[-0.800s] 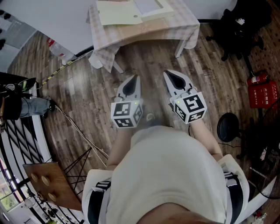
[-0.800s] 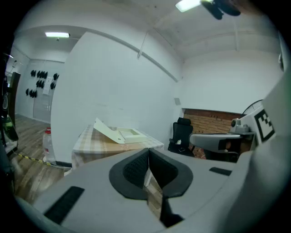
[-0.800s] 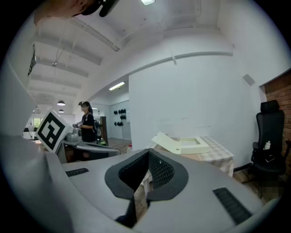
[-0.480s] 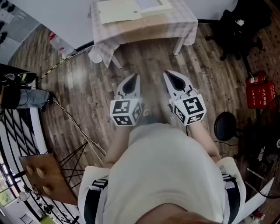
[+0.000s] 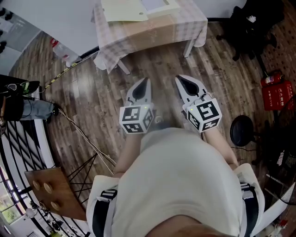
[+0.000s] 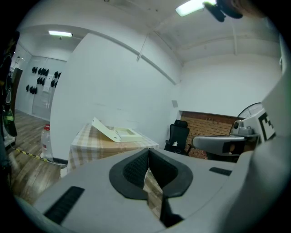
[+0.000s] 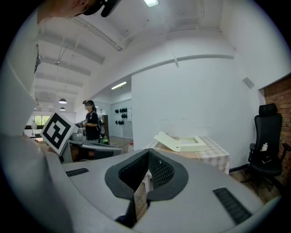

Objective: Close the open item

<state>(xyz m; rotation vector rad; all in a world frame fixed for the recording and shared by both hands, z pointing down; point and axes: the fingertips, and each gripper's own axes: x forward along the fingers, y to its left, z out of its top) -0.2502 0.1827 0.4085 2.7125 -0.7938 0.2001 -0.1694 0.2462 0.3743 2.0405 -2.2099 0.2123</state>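
A flat cream box [image 5: 138, 8] lies on the table with the checked cloth [image 5: 152, 30], its lid [image 5: 124, 10] swung open to the left of the tray. It is also in the left gripper view, where the box [image 6: 120, 133] sits far ahead, and in the right gripper view, where the box [image 7: 182, 142] shows its lid tilted up. My left gripper [image 5: 144, 82] and right gripper [image 5: 179, 79] are held side by side over the wooden floor, well short of the table. Both are shut with nothing between the pads.
A black office chair [image 5: 252, 23] stands right of the table, with a fire extinguisher [image 5: 276, 81] and a round black stool [image 5: 241, 131] further right. A cable [image 5: 78, 134] runs across the floor at left, near a water bottle [image 5: 62, 52]. A person [image 7: 91, 120] stands in the back room.
Both grippers keep the same pose, shut and side by side. The view has shifted slightly, so the table sits a little higher in the picture.
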